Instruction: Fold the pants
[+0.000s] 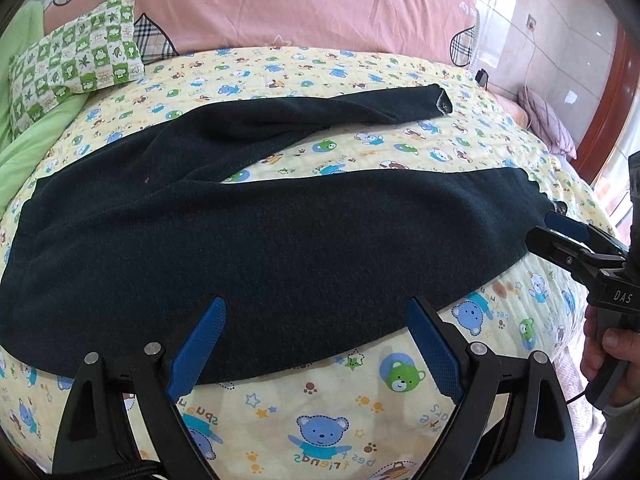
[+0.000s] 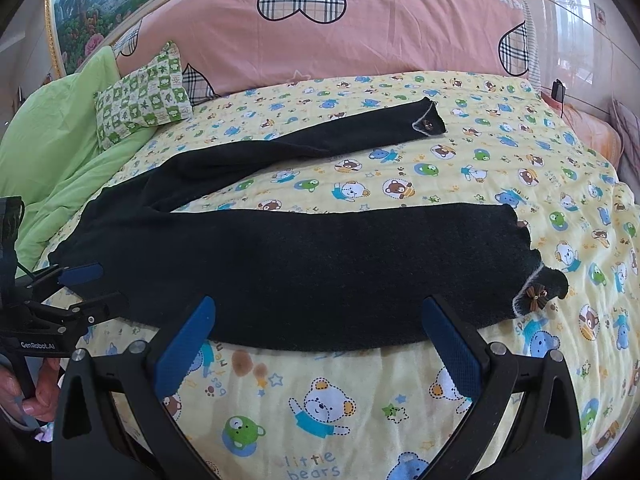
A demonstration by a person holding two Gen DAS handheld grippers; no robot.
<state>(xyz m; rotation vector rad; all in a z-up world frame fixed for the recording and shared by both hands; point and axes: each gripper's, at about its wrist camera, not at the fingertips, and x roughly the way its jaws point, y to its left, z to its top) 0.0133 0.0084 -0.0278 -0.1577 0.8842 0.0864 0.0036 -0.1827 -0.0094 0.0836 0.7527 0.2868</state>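
Presently, from the left wrist view, the pants [image 1: 256,220] are seen spread flat on the bear-print quilt [image 1: 320,420], legs splayed apart toward the right, waist at the left; no fold is judged made yet, so the first step, bringing one leg over the other, appears to be in hand. The left gripper [image 1: 316,344] is held low over the near edge of the near leg, its blue pads spread wide, nothing pinched. The right gripper [image 1: 560,232] is noted at the far right, near the cuff of the near leg, jaws parted. From the right wrist view, the same garment is seen across the quilt, far leg angled off toward the pink pillow [image 2: 360,20], near cuff with a small bow [image 2: 534,294] at the right. The right gripper [image 2: 320,340] is poised above the near leg's edge, fingers spread and empty. The left gripper [image 2: 86,290] is noted beside the waist, parted. The next move is judged to call for both jaws to close on the near leg's edge, waist and cuff, before lifting it across.
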